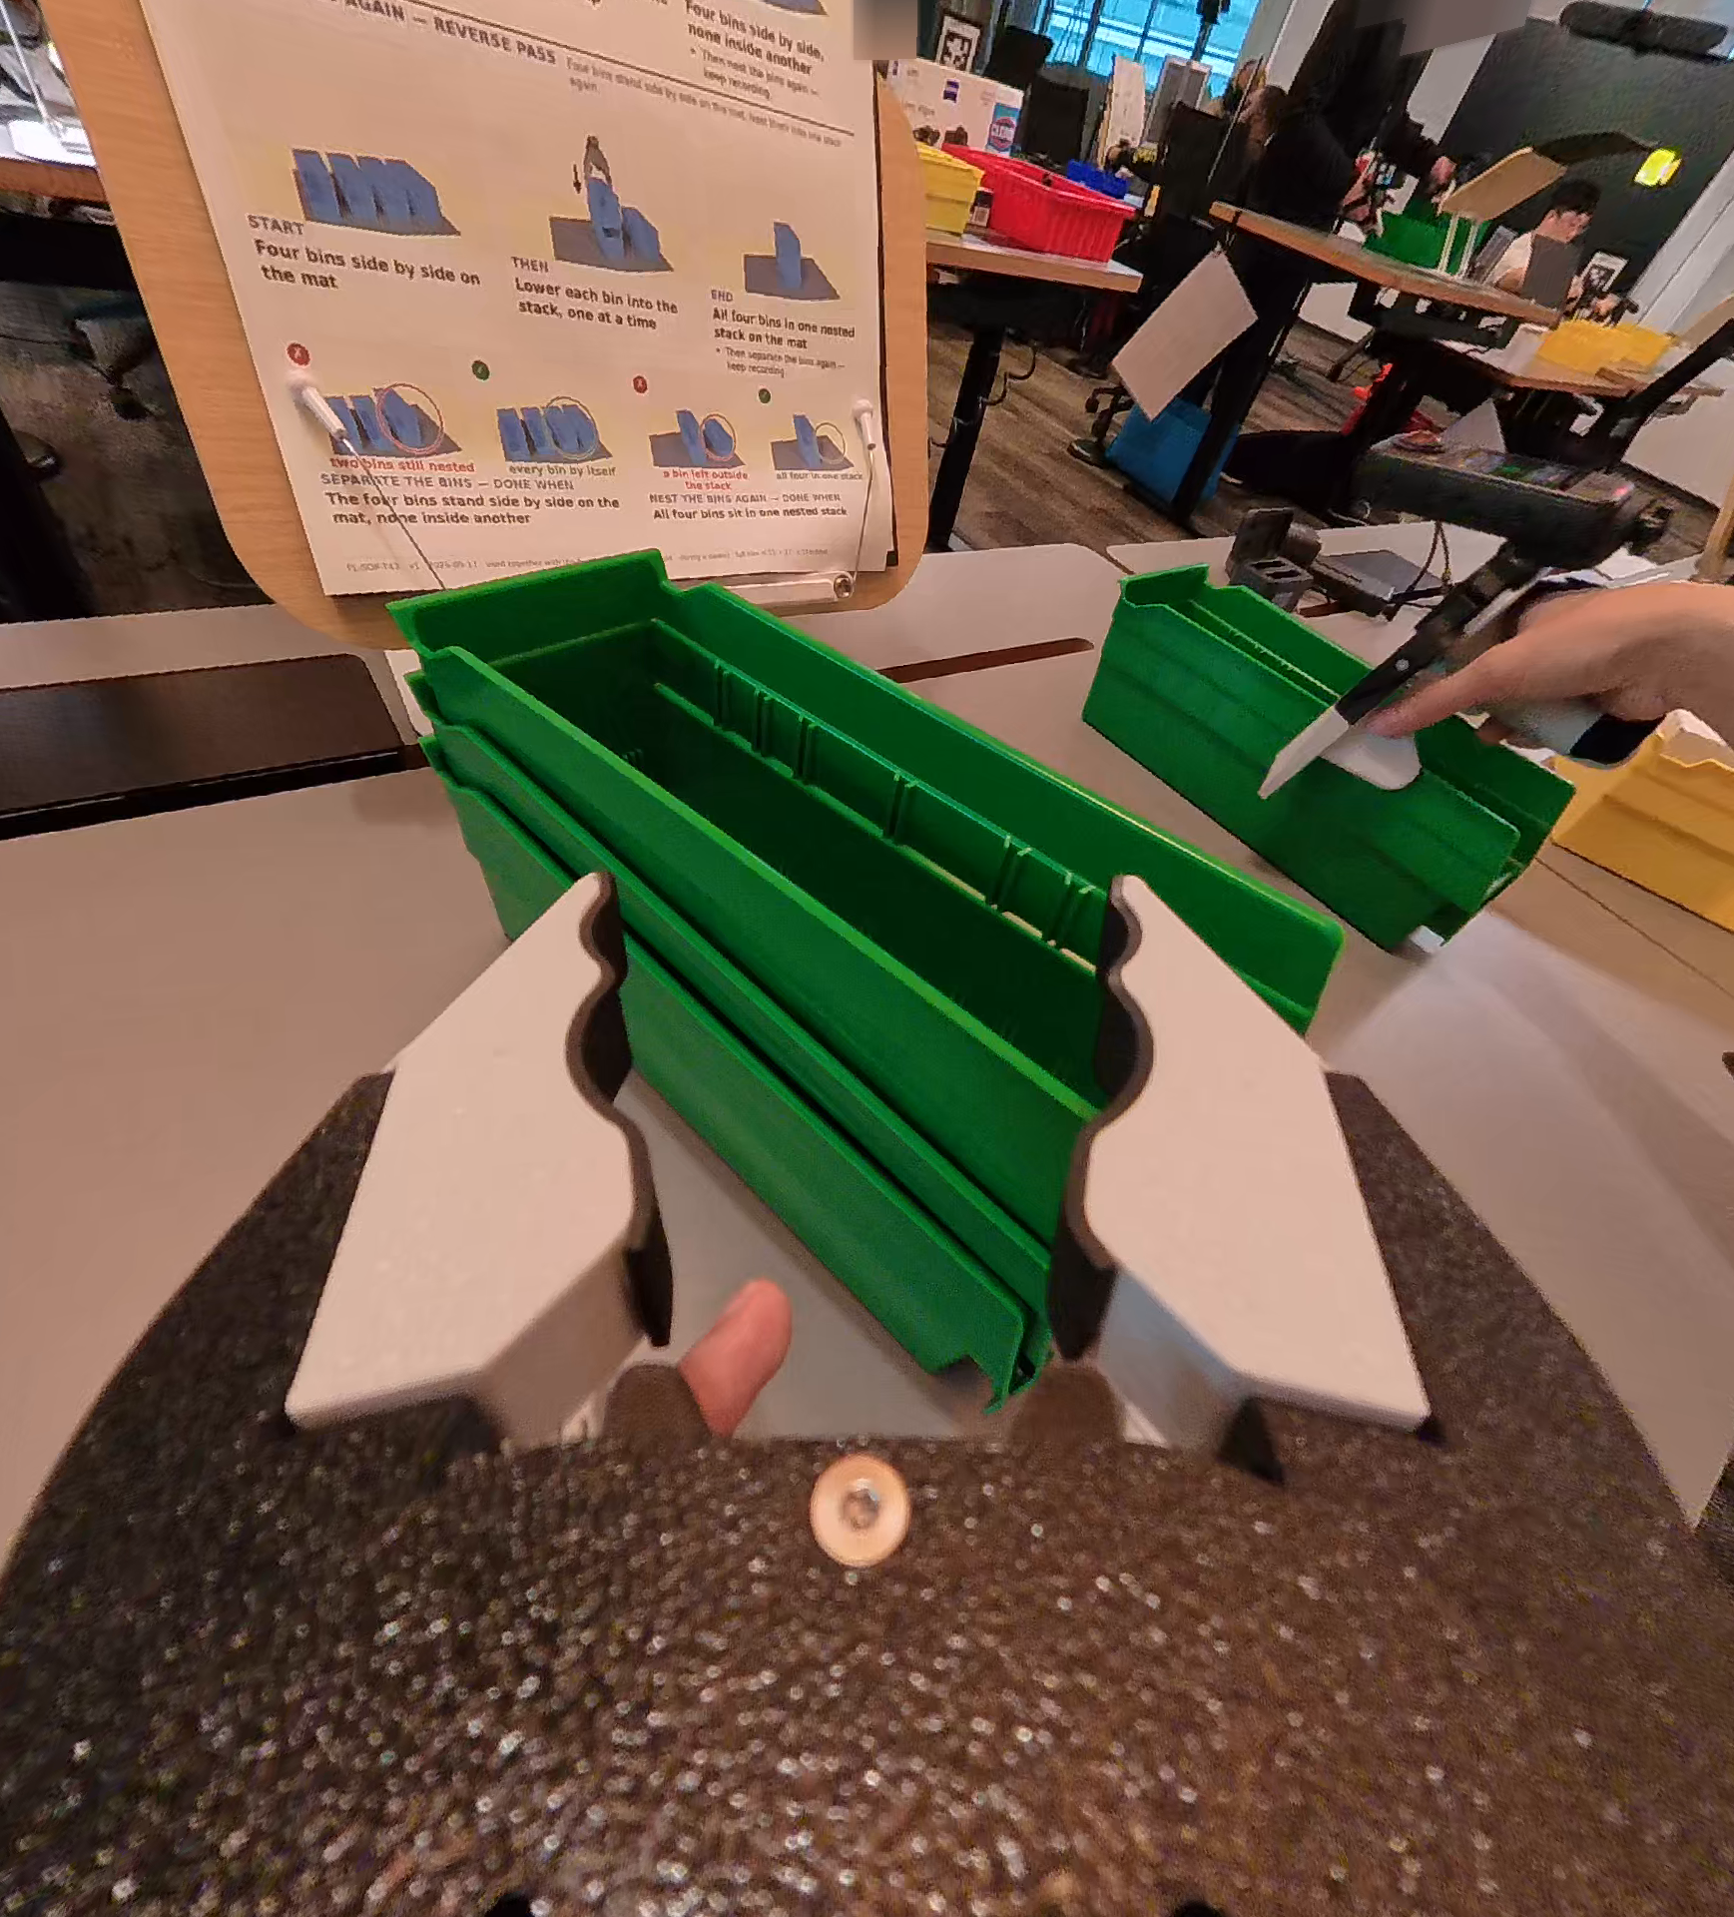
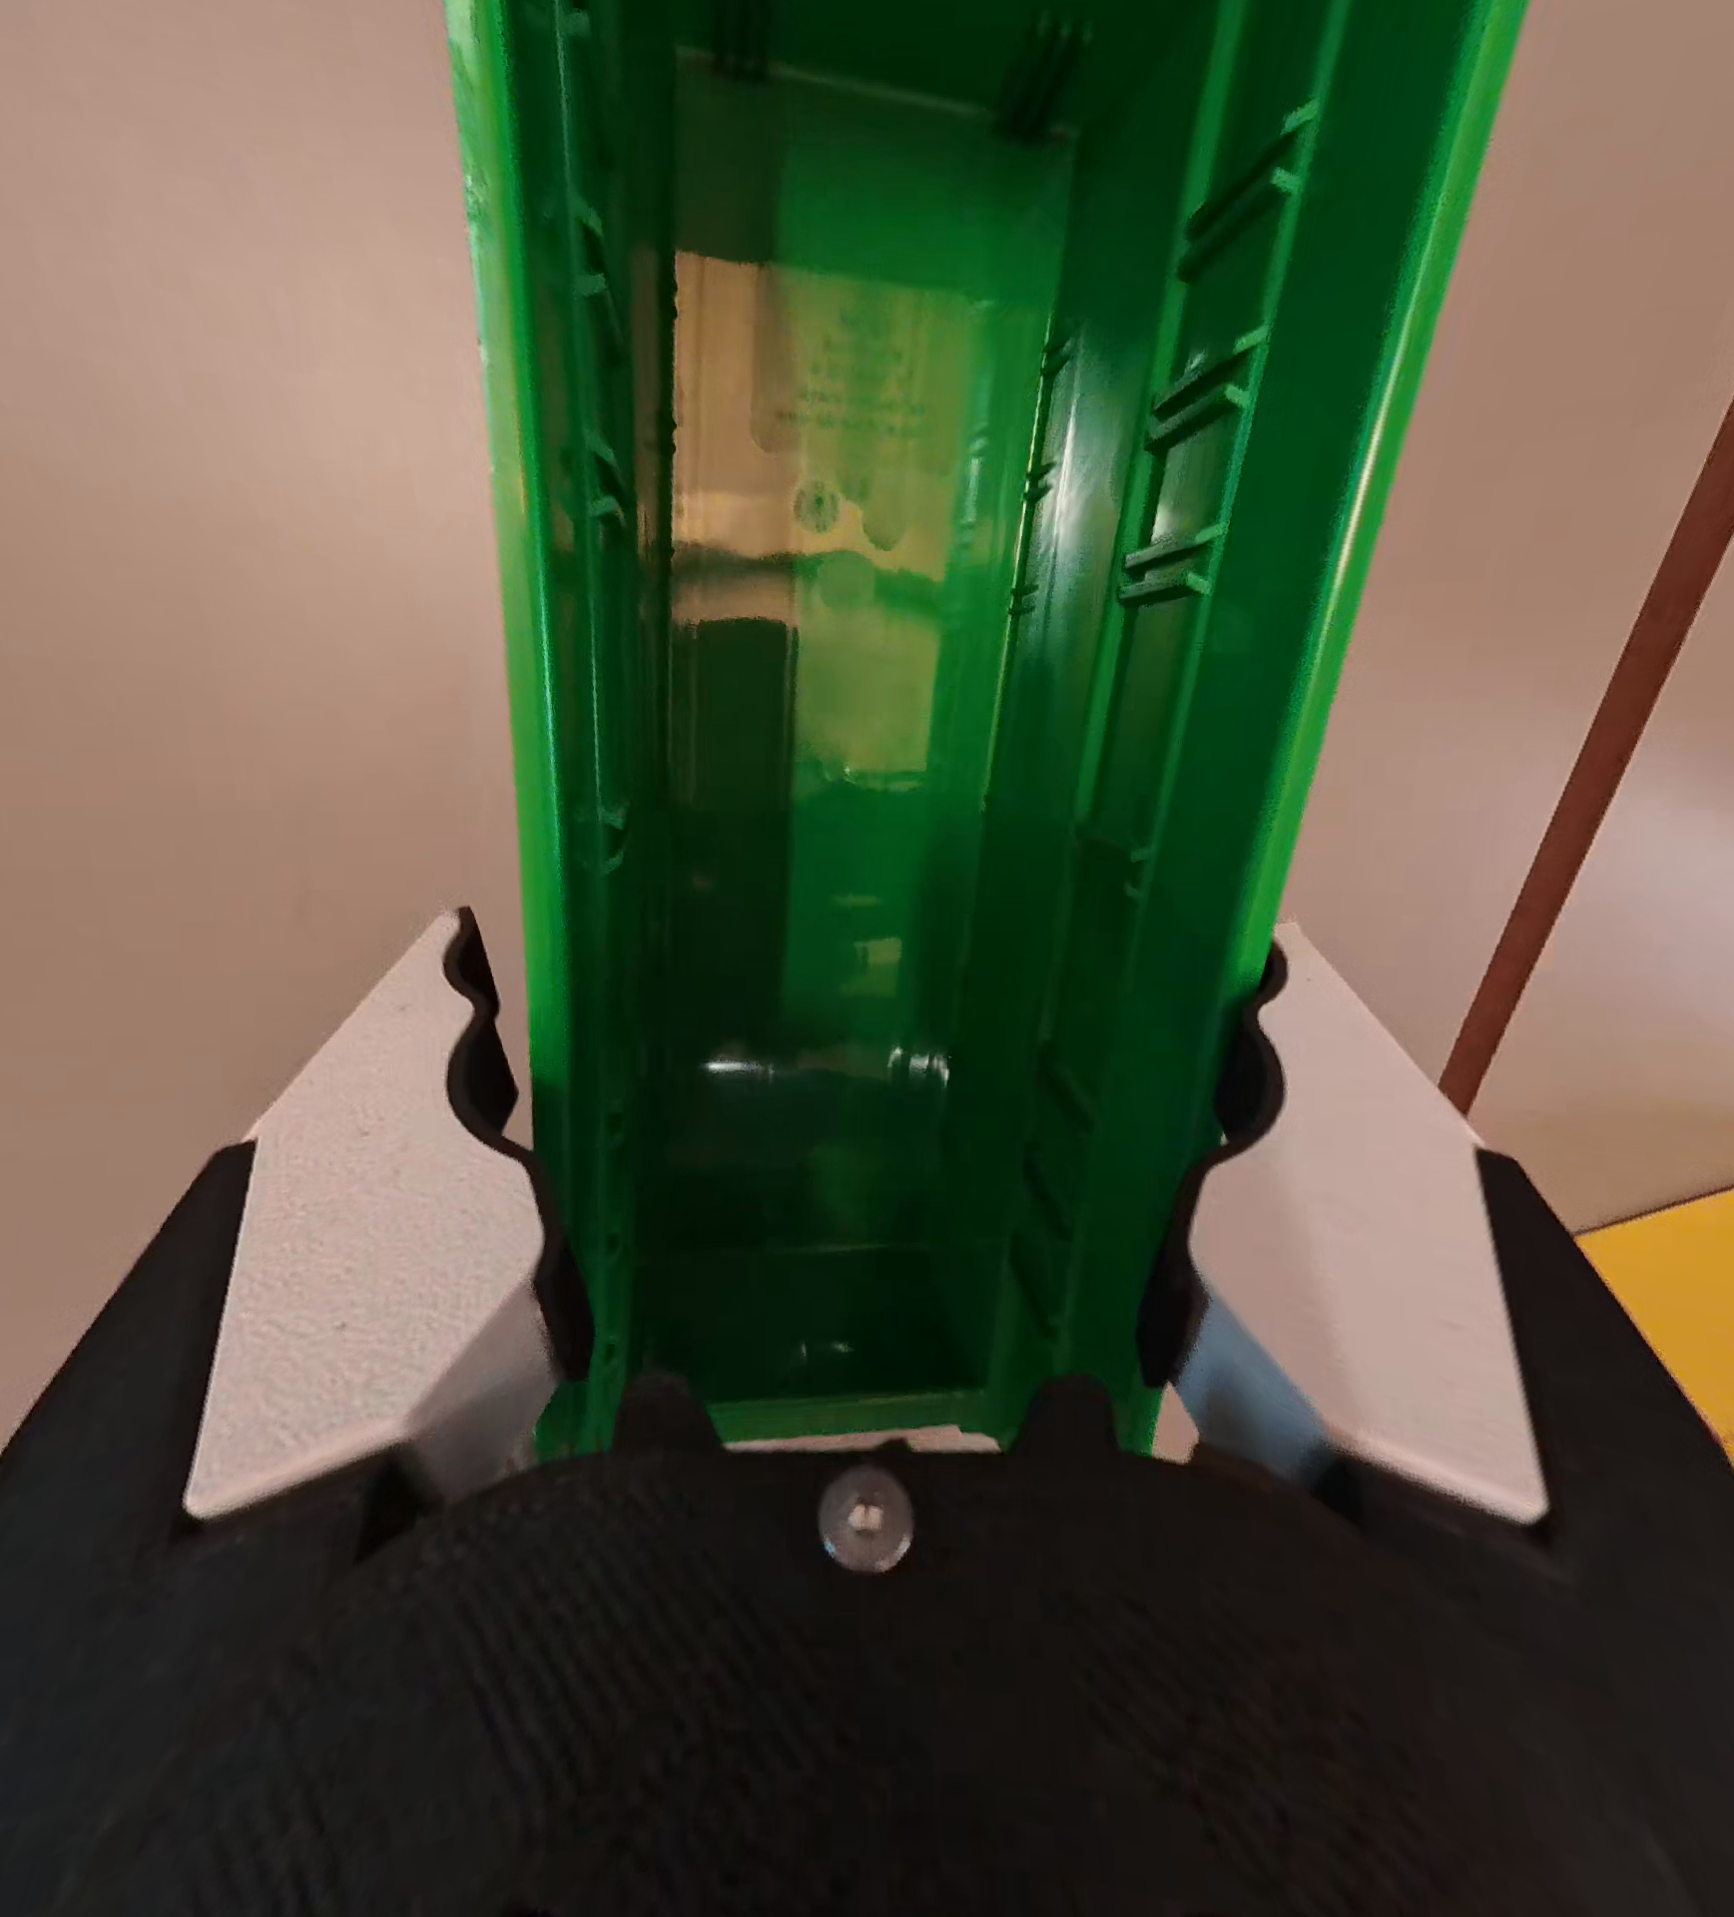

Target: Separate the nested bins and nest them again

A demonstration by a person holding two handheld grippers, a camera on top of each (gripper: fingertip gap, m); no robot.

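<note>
A fingertip [image 1: 738, 1354] shows between the two white fingers of the left hand-held gripper [image 1: 857, 934], whose jaws stand apart around the near left wall of a stack of long green plastic bins [image 1: 842, 861] nested on the pale grey tabletop [image 1: 167, 985]; I cannot tell whether they touch the stack. To the right of the stack, well apart, a separate long green plastic bin [image 2: 842, 622] lies on the tabletop. The right hand-held gripper [image 2: 862, 1017] straddles it, its black pads against both outer walls, gripping it. Behind the stack stands an illustrated instruction sheet [image 1: 530, 290] on a wooden board.
</note>
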